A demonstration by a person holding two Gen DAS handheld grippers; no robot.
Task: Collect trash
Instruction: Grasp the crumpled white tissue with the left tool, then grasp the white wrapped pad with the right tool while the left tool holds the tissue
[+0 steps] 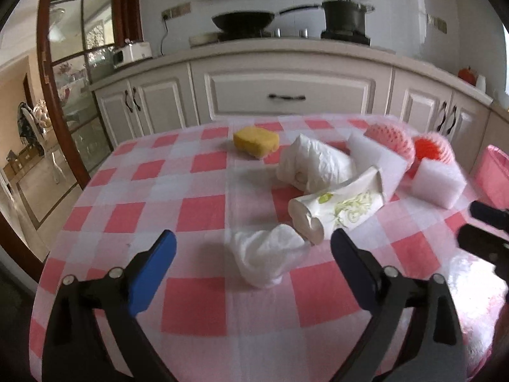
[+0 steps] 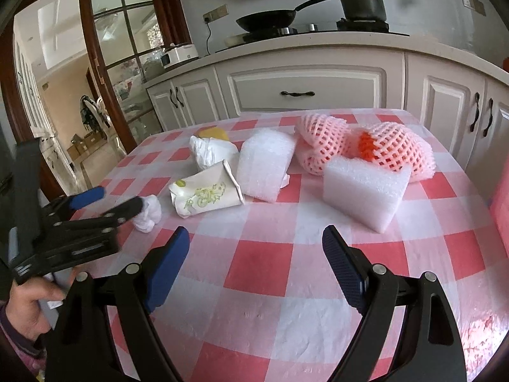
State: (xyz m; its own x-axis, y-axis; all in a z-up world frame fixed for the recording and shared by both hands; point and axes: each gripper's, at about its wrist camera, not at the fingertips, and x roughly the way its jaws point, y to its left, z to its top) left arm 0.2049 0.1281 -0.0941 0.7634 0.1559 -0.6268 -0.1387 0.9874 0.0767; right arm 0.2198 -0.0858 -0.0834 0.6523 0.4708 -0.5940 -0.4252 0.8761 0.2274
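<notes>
Trash lies on a pink-checked tablecloth (image 1: 191, 210). My left gripper (image 1: 253, 245) is open, its jaws either side of a crumpled white tissue (image 1: 267, 254), which also shows in the right wrist view (image 2: 148, 211). Behind it lies a crushed paper cup (image 1: 340, 207) (image 2: 205, 192), a white wad (image 1: 315, 165) (image 2: 211, 151), a foam sheet (image 2: 265, 165), a foam block (image 2: 366, 187) (image 1: 437, 180), pink fruit nets (image 2: 391, 149) (image 1: 391, 141) and a yellow sponge (image 1: 256, 141). My right gripper (image 2: 256, 242) is open and empty over the cloth, in front of the foam block.
A pink bin or bag (image 1: 494, 175) stands at the table's right edge. Kitchen cabinets (image 2: 305, 92) with a stove, pan (image 2: 270, 19) and pot run behind the table. A glass door (image 2: 111, 63) is at the left. The left gripper also shows in the right wrist view (image 2: 111, 203).
</notes>
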